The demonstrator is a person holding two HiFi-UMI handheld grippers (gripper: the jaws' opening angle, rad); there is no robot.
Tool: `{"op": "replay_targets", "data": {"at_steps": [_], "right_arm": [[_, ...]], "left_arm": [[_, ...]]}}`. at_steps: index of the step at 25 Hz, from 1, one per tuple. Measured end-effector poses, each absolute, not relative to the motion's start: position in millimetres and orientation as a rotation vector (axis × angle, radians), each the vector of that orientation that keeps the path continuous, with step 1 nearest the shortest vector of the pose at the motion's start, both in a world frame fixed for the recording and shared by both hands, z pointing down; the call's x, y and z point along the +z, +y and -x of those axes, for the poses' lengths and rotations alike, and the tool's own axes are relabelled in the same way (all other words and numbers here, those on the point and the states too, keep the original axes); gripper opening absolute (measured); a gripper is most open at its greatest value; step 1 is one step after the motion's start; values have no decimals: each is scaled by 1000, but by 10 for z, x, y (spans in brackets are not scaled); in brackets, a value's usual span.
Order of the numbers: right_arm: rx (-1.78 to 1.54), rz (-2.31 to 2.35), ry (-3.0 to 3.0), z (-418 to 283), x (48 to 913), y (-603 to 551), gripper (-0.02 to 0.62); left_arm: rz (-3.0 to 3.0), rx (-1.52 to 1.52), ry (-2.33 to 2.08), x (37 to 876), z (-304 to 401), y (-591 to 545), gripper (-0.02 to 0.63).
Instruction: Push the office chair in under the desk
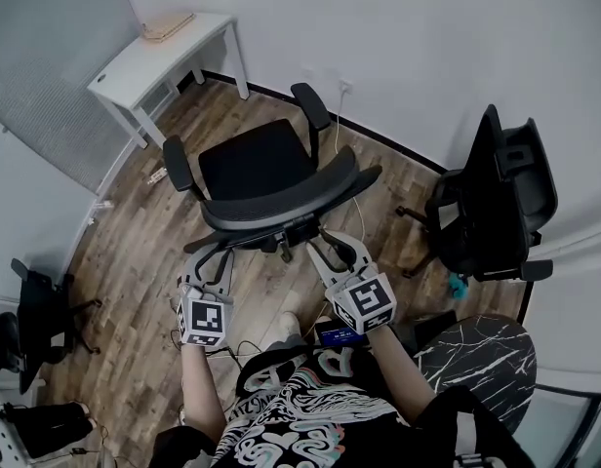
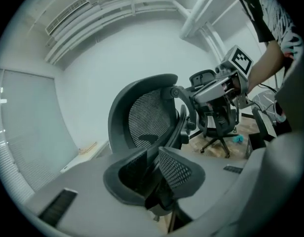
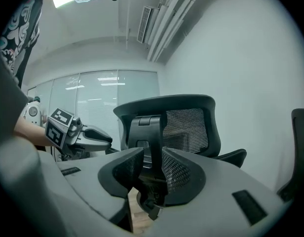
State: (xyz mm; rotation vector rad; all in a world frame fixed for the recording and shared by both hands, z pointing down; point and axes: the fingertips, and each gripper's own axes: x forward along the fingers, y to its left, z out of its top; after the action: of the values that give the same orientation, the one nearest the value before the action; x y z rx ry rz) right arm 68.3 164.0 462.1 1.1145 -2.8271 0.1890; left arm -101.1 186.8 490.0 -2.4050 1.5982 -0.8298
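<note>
A black mesh office chair (image 1: 257, 164) stands in the middle of the wood floor with its backrest (image 1: 281, 206) turned towards me. The white desk (image 1: 154, 58) is beyond it at the upper left, apart from the chair. My left gripper (image 1: 205, 258) sits low behind the backrest's left side, jaws apart, with the chair's back (image 2: 147, 115) showing through the gap. My right gripper (image 1: 332, 250) is behind the backrest's middle, near the spine (image 3: 149, 132), jaws also apart. Nothing is pressed between either pair of pads.
A second black office chair (image 1: 496, 203) stands at the right against the wall. Another dark chair (image 1: 32, 310) is at the far left. A round marble-patterned table (image 1: 476, 354) is close at my right. Cables lie on the floor near my feet.
</note>
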Motion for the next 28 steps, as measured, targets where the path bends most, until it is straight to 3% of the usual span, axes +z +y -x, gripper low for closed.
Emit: {"op": "replay_targets", "data": {"at_steps": [12, 28], "right_arm": [[155, -1118, -2752, -614, 4724, 1552, 112], [89, -1144, -2694, -481, 4781, 1324, 112]], "left_arm": [[2403, -1126, 1404, 5256, 1073, 1780, 196], [2318, -1493, 1006, 5513, 1068, 1667, 207]]}}
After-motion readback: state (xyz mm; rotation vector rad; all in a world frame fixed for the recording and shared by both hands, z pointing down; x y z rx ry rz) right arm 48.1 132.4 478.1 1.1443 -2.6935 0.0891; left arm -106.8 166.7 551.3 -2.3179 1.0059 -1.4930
